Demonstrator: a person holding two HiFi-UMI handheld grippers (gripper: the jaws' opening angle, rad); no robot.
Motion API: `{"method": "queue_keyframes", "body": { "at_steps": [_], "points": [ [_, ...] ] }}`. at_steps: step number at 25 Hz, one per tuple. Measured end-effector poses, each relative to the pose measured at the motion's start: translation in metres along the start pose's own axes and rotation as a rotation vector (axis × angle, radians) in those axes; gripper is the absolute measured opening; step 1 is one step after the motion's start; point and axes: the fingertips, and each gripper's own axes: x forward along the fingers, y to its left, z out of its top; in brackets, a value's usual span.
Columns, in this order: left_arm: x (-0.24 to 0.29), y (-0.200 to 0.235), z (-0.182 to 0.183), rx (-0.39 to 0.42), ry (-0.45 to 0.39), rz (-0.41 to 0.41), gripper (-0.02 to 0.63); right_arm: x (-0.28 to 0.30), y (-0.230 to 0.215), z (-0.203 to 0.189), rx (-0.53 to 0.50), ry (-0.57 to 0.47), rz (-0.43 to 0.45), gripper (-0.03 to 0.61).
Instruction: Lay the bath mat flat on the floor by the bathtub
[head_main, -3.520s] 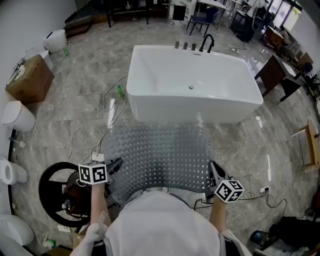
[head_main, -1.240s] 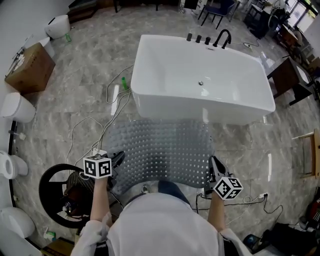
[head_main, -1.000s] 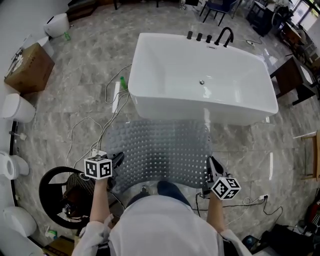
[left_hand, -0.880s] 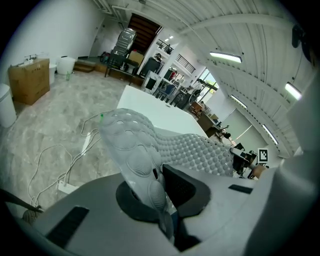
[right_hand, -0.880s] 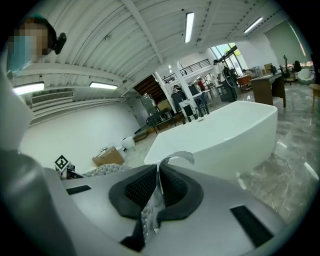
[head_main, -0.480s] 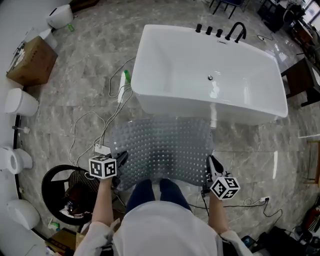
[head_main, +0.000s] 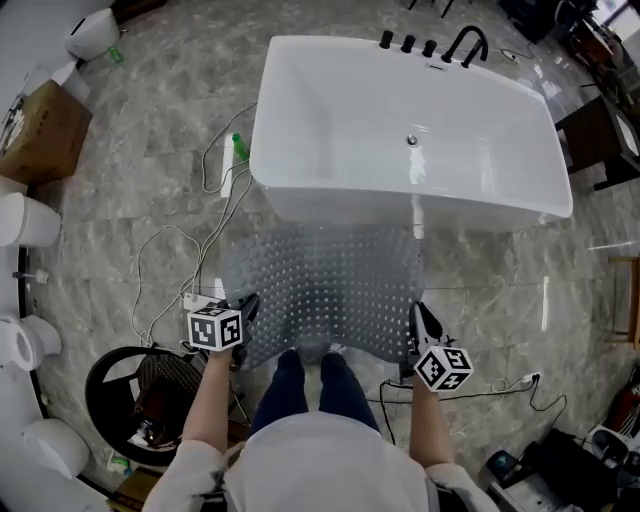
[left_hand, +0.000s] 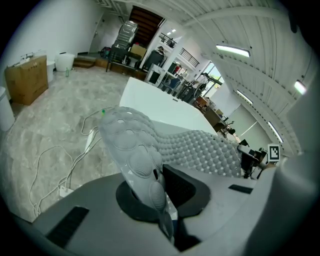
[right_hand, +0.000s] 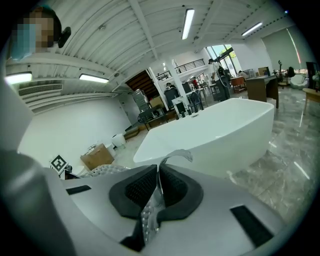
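The clear, bubble-textured bath mat (head_main: 325, 288) is spread out between the white bathtub (head_main: 410, 130) and the person's legs (head_main: 310, 385); its far edge reaches the tub's base. My left gripper (head_main: 247, 304) is shut on the mat's near left corner. My right gripper (head_main: 418, 316) is shut on the near right corner. In the left gripper view the mat (left_hand: 200, 150) runs from my pinching jaws toward the tub (left_hand: 160, 107). In the right gripper view a thin mat edge (right_hand: 172, 154) sticks up from between the closed pads, with the tub (right_hand: 215, 132) behind it.
White cables (head_main: 215, 215), a power strip (head_main: 195, 300) and a green bottle (head_main: 238, 146) lie on the marble floor left of the mat. A black round stand (head_main: 140, 385) sits near my left arm. A cardboard box (head_main: 40, 130) and toilets (head_main: 25, 220) line the left side.
The view has shifted toward the tub and the person's legs have come into sight. Both grippers have moved slightly forward with the mat, still holding its near corners.
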Motion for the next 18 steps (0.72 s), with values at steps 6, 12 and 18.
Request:
{"method": "queue_keyframes", "body": {
  "at_steps": [6,12,18],
  "points": [
    [0.032,0.02,0.004,0.025,0.037,0.006,0.044,0.022,-0.016,-0.015,0.006,0.007,-0.04,0.037],
    [0.068,0.04,0.004,0.02,0.071,0.022,0.044,0.053,-0.034,-0.036,0.015,0.022,-0.048,0.037],
    [0.107,0.064,0.0,-0.001,0.09,0.048,0.044,0.084,-0.056,-0.058,0.005,0.052,-0.051,0.037]
  ]
}}
